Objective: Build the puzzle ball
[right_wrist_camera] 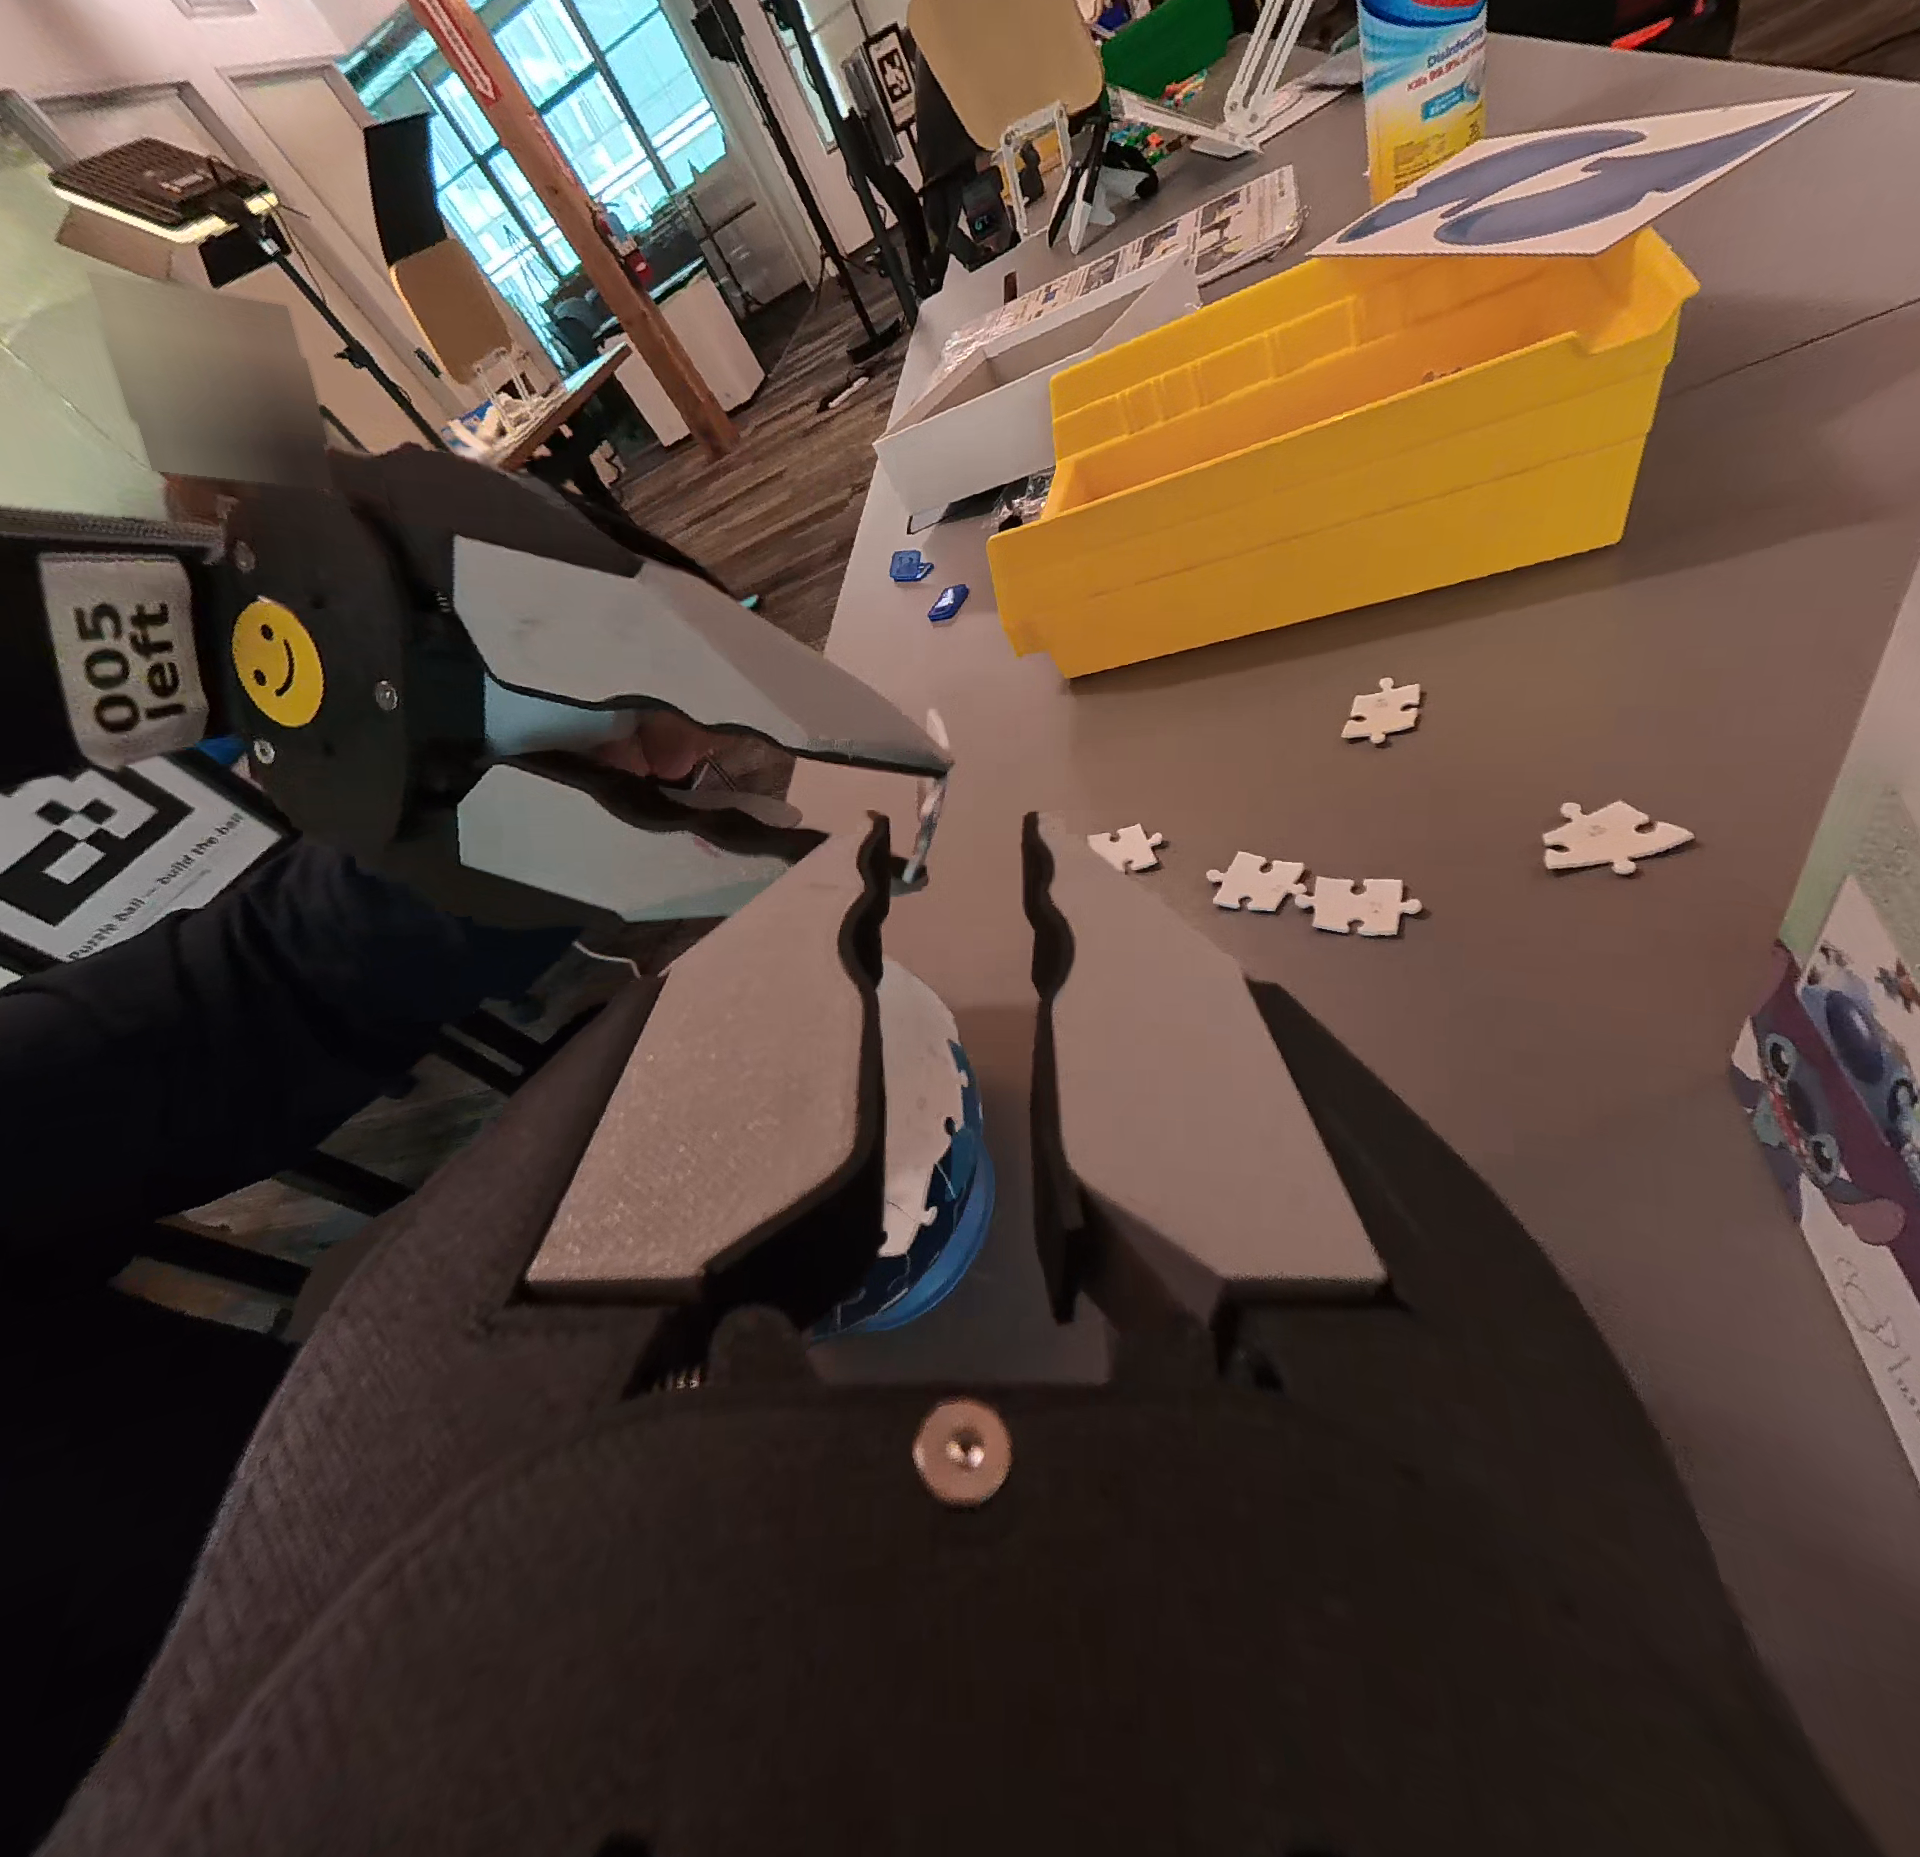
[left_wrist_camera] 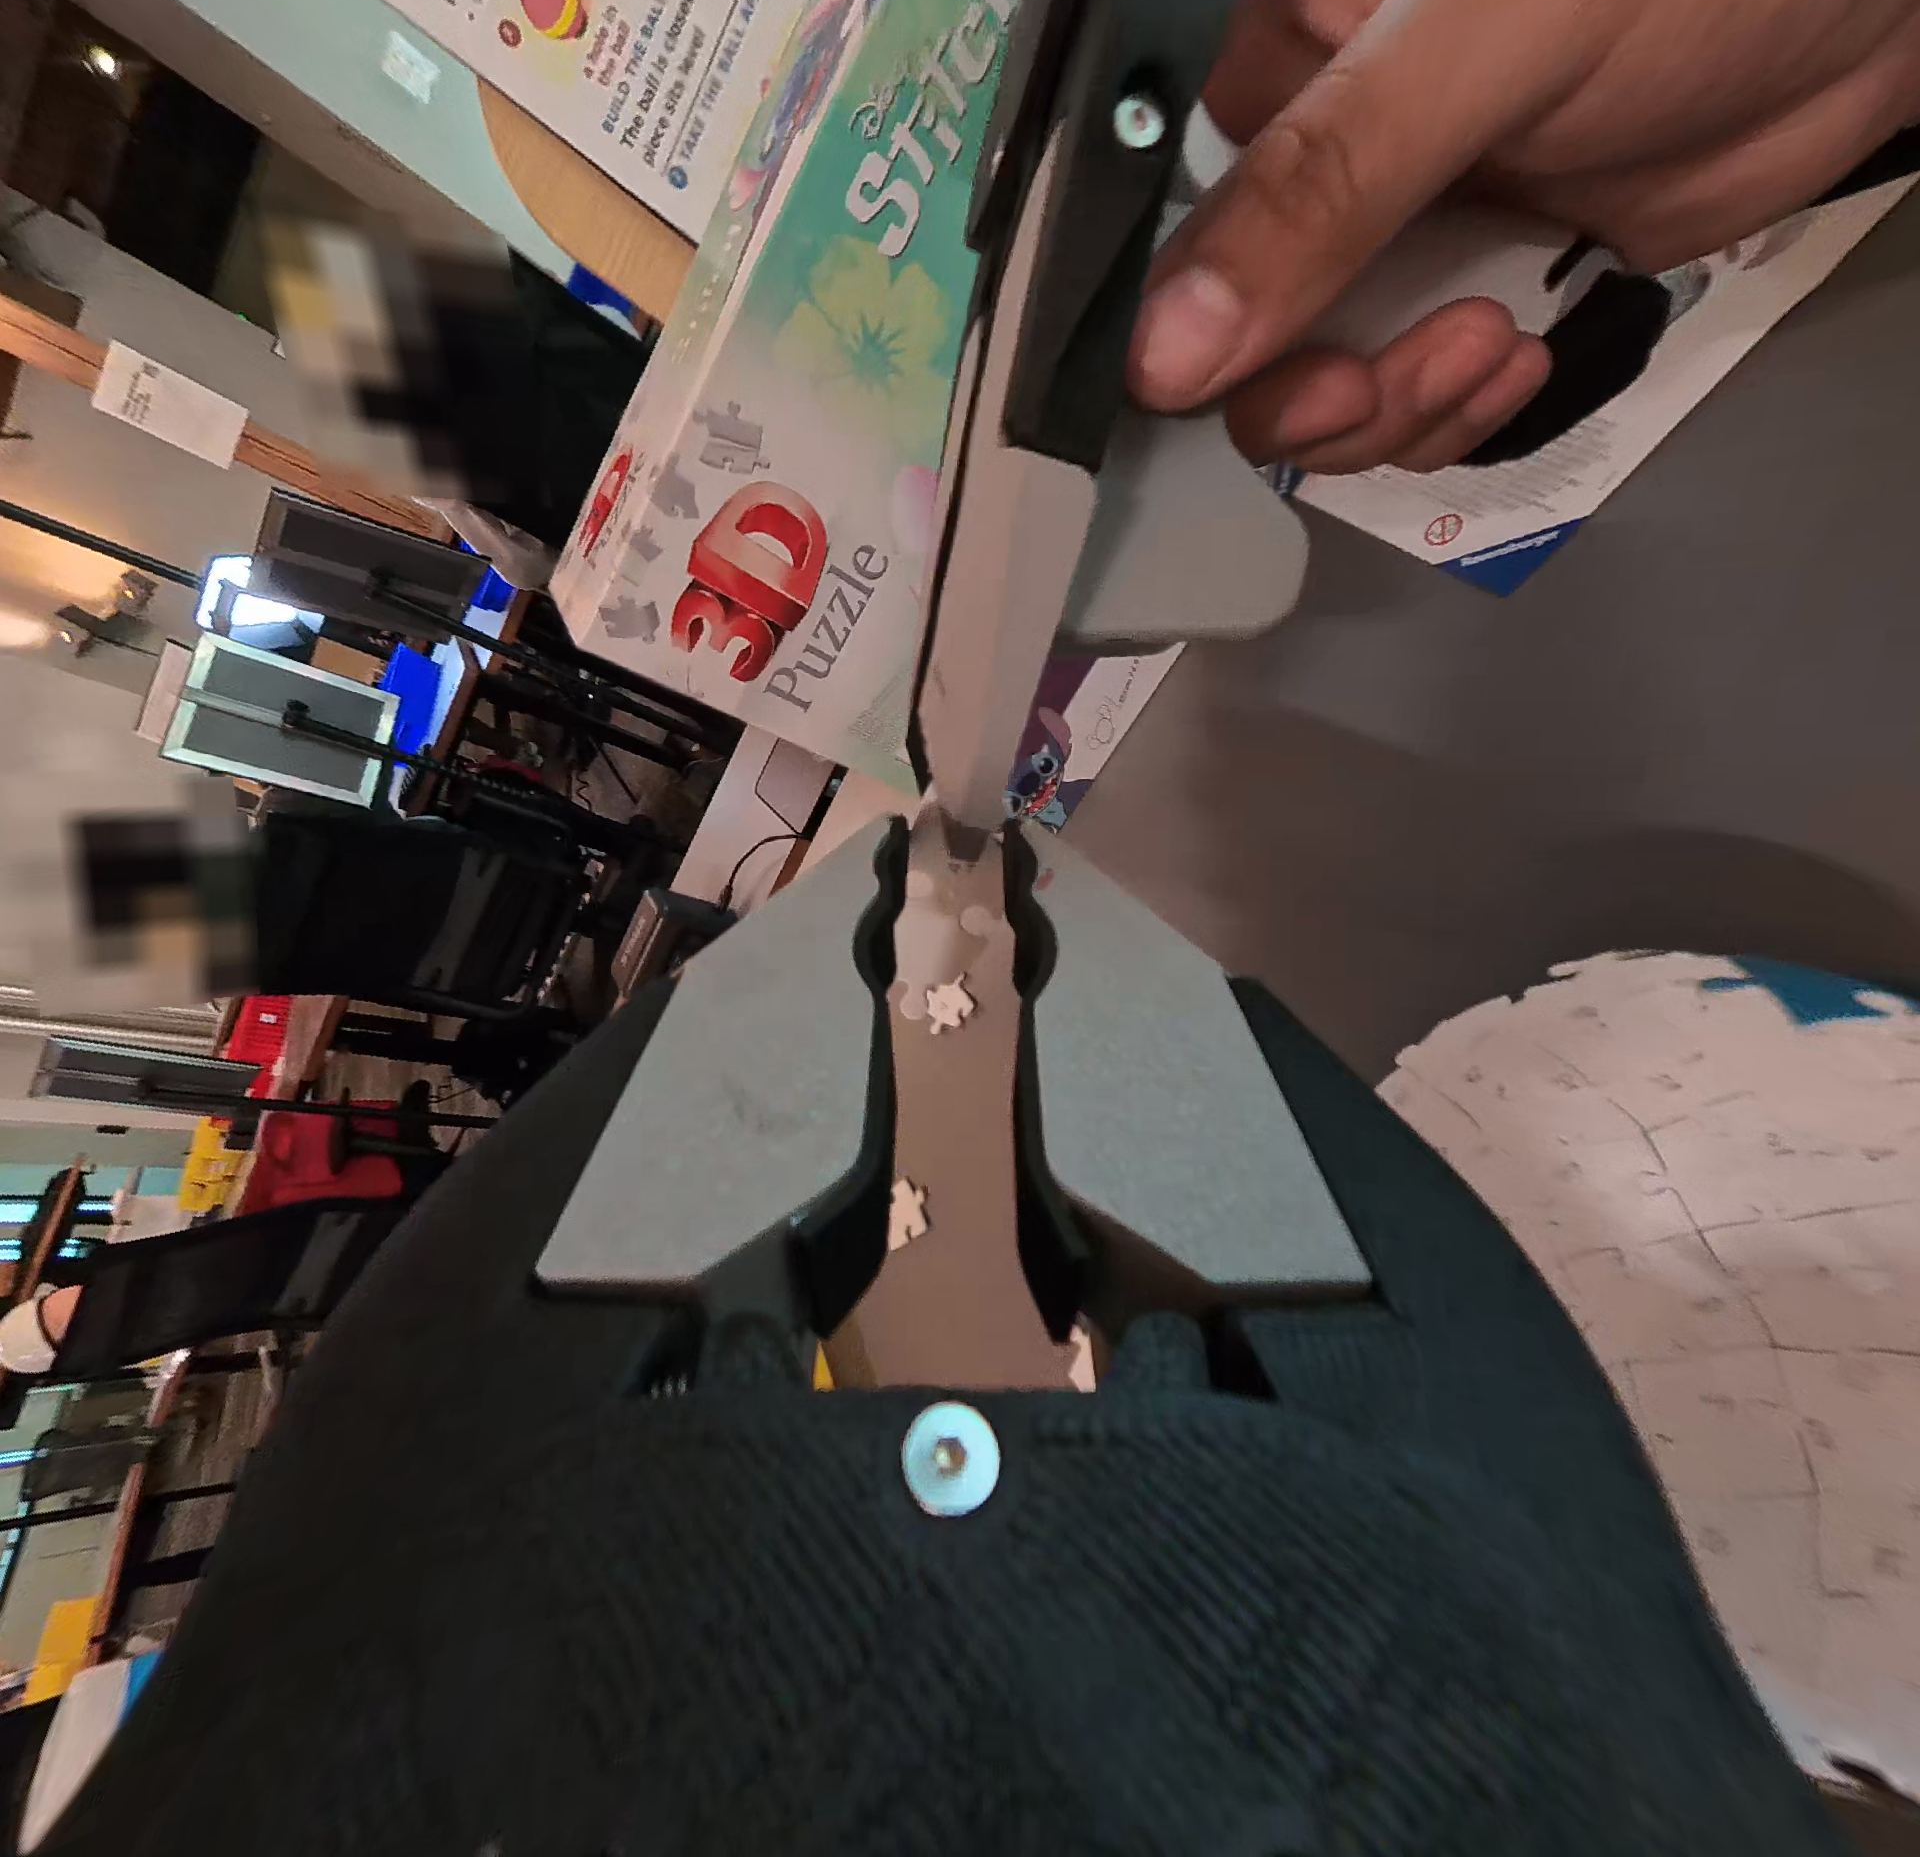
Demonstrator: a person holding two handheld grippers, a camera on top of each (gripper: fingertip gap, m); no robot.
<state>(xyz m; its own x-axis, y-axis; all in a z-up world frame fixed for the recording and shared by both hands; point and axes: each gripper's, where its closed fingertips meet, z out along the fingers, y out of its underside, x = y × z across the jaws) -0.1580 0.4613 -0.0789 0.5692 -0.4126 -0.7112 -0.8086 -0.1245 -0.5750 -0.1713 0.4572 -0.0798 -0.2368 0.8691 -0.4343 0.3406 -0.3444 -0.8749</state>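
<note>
Left tool (left_wrist_camera: 951, 841): I had it narrow, its tips nipping what looked like a single puzzle piece (right_wrist_camera: 923, 828), held on edge above the surface (right_wrist_camera: 1455, 1132). The lower finger was hidden behind the other tool, so I could not see the grip in full.

Right tool (right_wrist_camera: 956, 841): I saw its jaws standing apart with nothing between them. Its left fingertip was just beside the held piece. In the left wrist view it came in from above, tip to tip with the left tool, with a hand (left_wrist_camera: 1507, 197) wrapped round its body.

Puzzle ball (right_wrist_camera: 925, 1132): part-built, a white and blue dome on a blue ring base. It sat on the surface just under the right tool, showing in the gap between the fingers. In the left wrist view it bulged in at the right, white side out.

Loose pieces (right_wrist_camera: 1363, 903): five lay white side up in mid-surface beyond the tool tips. Three were close together and two sat farther toward the right edge.

Yellow bin (right_wrist_camera: 1351, 477): it stood toward the far edge, beyond the pieces, with a printed card (right_wrist_camera: 1579, 181) resting across its rim.

Puzzle box (left_wrist_camera: 790, 457): it stood at the right edge of the surface.

Wipes canister (right_wrist_camera: 1423, 62): upright near the far edge, behind the bin.
</note>
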